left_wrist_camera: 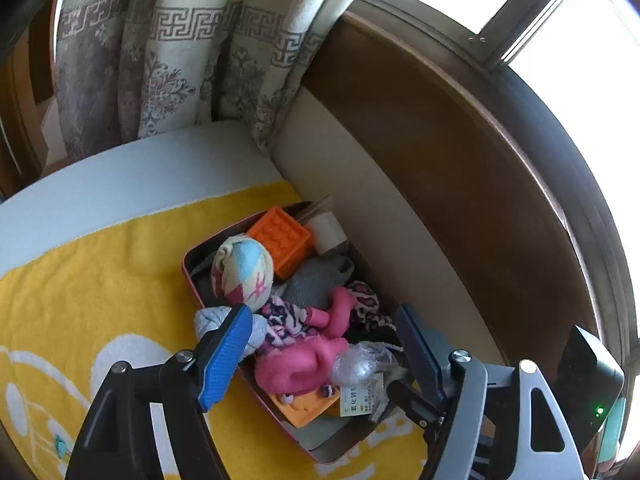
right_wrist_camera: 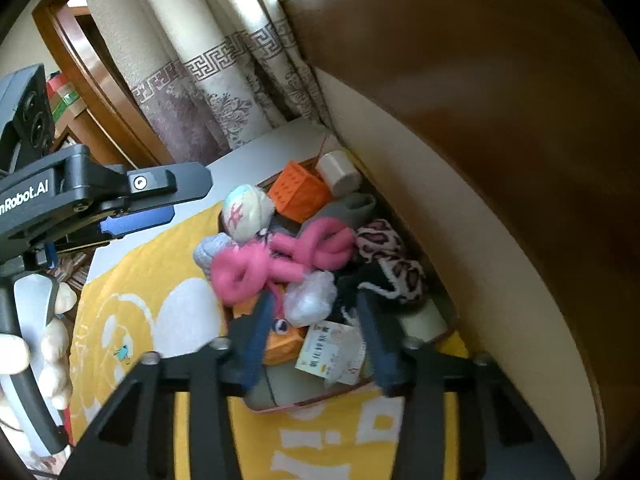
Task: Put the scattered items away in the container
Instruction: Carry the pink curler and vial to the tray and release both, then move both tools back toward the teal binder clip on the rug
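The container [left_wrist_camera: 188, 265] is a shallow red-rimmed box on the yellow towel, heaped with things. In it lie an orange studded block [left_wrist_camera: 280, 242], a striped sock ball [left_wrist_camera: 242, 274], a pink plush toy [left_wrist_camera: 296, 364], a leopard-print cloth [left_wrist_camera: 366, 306], a crumpled clear bag [left_wrist_camera: 354, 366] and a paper packet [left_wrist_camera: 360, 402]. My left gripper [left_wrist_camera: 323, 309] hangs open above the pile, nothing pressed between its blue pads. In the right wrist view my right gripper [right_wrist_camera: 318, 299] is open over the box's near end [right_wrist_camera: 312, 402], above the bag [right_wrist_camera: 310, 300] and packet [right_wrist_camera: 330, 350]. The left gripper [right_wrist_camera: 188, 200] shows at the left there.
A white roll [left_wrist_camera: 329, 232] stands at the box's far end. The box sits tight against a cream and brown padded wall [left_wrist_camera: 420, 200]. Patterned curtains [left_wrist_camera: 168, 64] hang behind. Yellow towel [left_wrist_camera: 100, 280] stretches to the left. A hand [right_wrist_camera: 52, 340] grips the left gripper's handle.
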